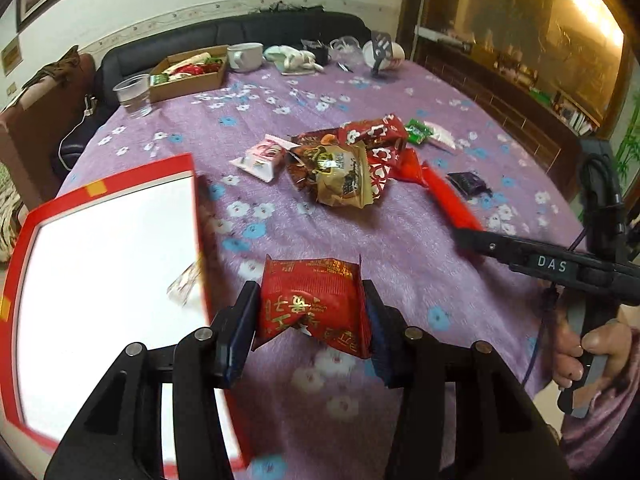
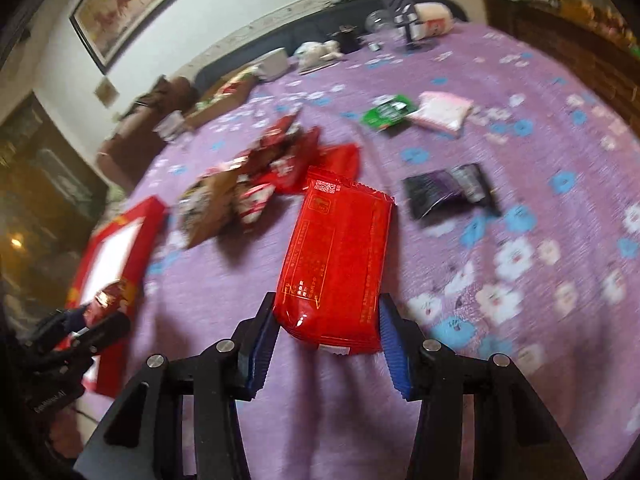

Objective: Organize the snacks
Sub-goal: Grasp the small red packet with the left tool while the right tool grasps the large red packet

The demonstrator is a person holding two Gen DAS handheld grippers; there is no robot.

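My left gripper (image 1: 310,312) is shut on a small red snack packet (image 1: 314,300) with gold lettering, held above the purple cloth just right of a red-rimmed box with a white inside (image 1: 108,272). My right gripper (image 2: 326,332) is shut on a long red snack pack (image 2: 338,256) and holds it over the cloth; it also shows in the left wrist view (image 1: 452,200). A pile of mixed snack packets (image 1: 344,160) lies in the table's middle. The box (image 2: 116,248) sits at the left in the right wrist view.
A green packet (image 2: 388,114), a pink-white packet (image 2: 444,110) and a dark purple packet (image 2: 448,190) lie apart on the cloth. At the far edge stand a cardboard tray of snacks (image 1: 188,74), a plastic cup (image 1: 134,94), a white mug (image 1: 244,56) and other clutter. A sofa lies beyond.
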